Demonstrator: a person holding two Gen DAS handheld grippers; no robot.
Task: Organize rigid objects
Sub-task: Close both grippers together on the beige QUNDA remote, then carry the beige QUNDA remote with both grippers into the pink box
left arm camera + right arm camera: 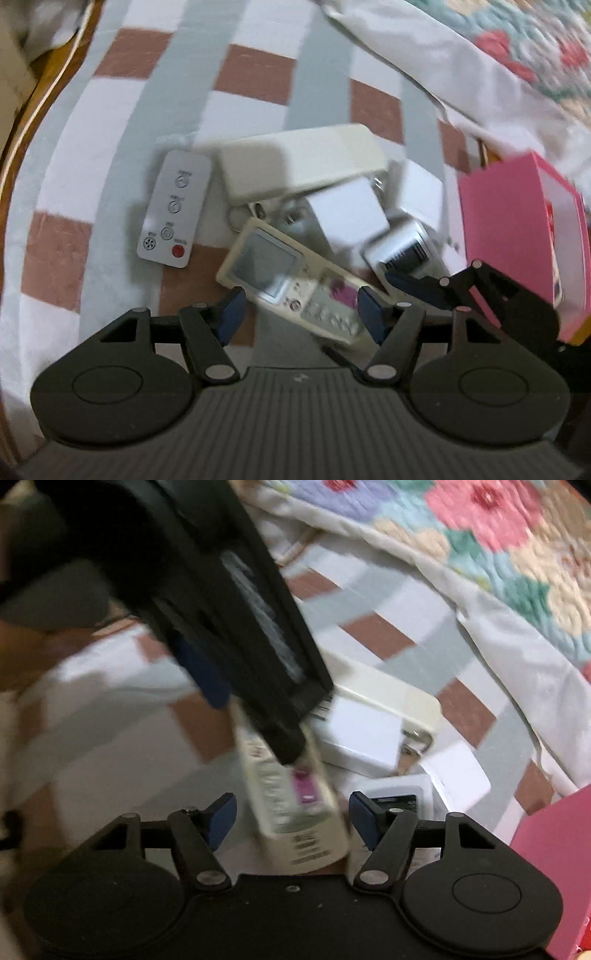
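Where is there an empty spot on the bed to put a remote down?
Bare checked sheet lies left of the small grey remote, and above the cream box. It is crowded from the screen remote across the white chargers to the pink box.

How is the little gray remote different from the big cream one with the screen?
The gray remote is slim, with a few round buttons and one red button; the cream remote is bigger, with a screen, many small keys and a purple patch. The gray remote lies alone off to the side; the cream remote sits between the fingers of the open left tool, against the pile. Both rest on the checkered bedsheet.
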